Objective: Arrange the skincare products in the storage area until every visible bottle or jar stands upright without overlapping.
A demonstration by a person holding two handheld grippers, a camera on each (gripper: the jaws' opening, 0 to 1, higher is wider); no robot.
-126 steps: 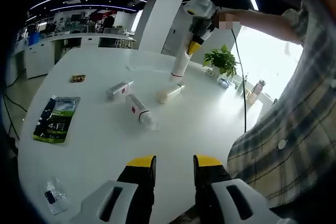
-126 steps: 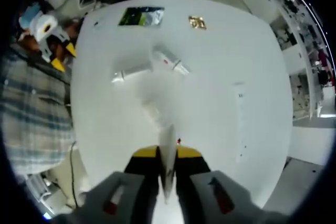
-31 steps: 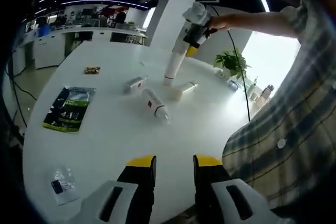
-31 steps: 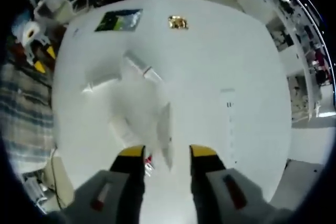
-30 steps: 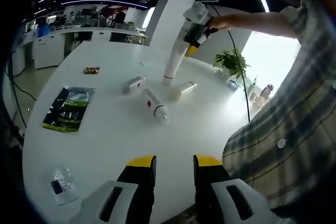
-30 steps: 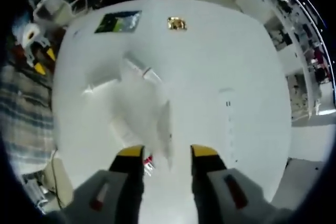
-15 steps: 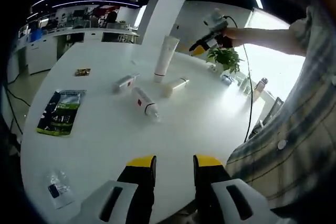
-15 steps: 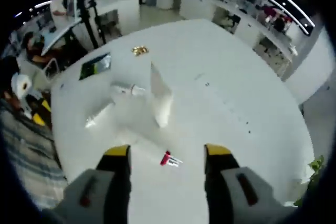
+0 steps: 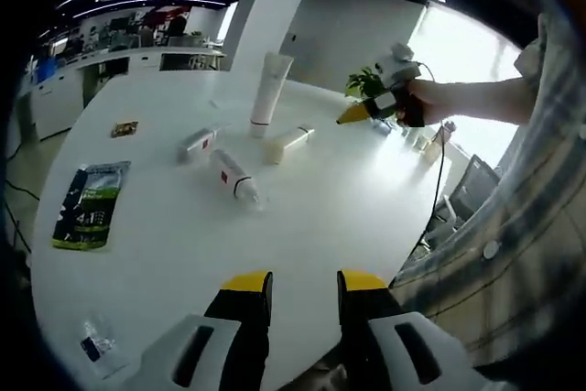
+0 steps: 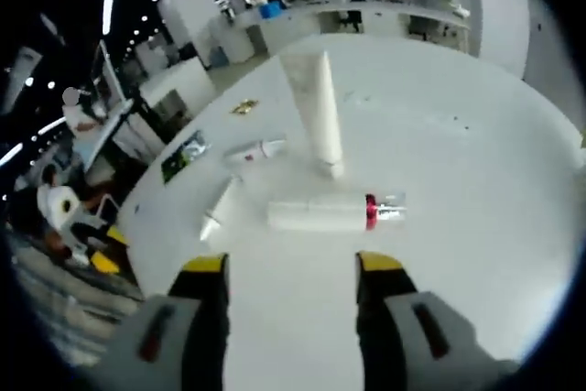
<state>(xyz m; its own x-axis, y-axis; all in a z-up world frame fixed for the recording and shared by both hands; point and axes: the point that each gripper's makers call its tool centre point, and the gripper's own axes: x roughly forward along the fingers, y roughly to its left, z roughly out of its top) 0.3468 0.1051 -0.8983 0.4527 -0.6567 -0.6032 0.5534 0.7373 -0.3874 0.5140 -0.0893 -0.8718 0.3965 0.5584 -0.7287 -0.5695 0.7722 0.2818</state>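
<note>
A tall white tube (image 9: 268, 89) (image 10: 319, 112) stands upright on the white table (image 9: 348, 199), free of any gripper. Three more products lie on their sides near it. They are a cream bottle (image 9: 286, 142) with a red band (image 10: 330, 214), a white bottle with a clear cap (image 9: 234, 176) (image 10: 220, 208) and a small white tube (image 9: 195, 143) (image 10: 255, 150). My right gripper (image 10: 291, 267) is open and holds nothing, back from the cream bottle; a hand holds it (image 9: 366, 109) above the table's right side. My left gripper (image 9: 293, 286) is open over the near edge.
A green packet (image 9: 87, 205) (image 10: 183, 155), a small gold packet (image 9: 124, 129) (image 10: 244, 107) and a clear plastic packet (image 9: 96, 347) lie on the table's left part. A potted plant (image 9: 366, 84) and a small bottle (image 9: 430, 148) stand by its far right edge.
My right gripper opened and let go of the tall tube, which now stands by itself. The gripper then drew back from it, to the right in the left gripper view.
</note>
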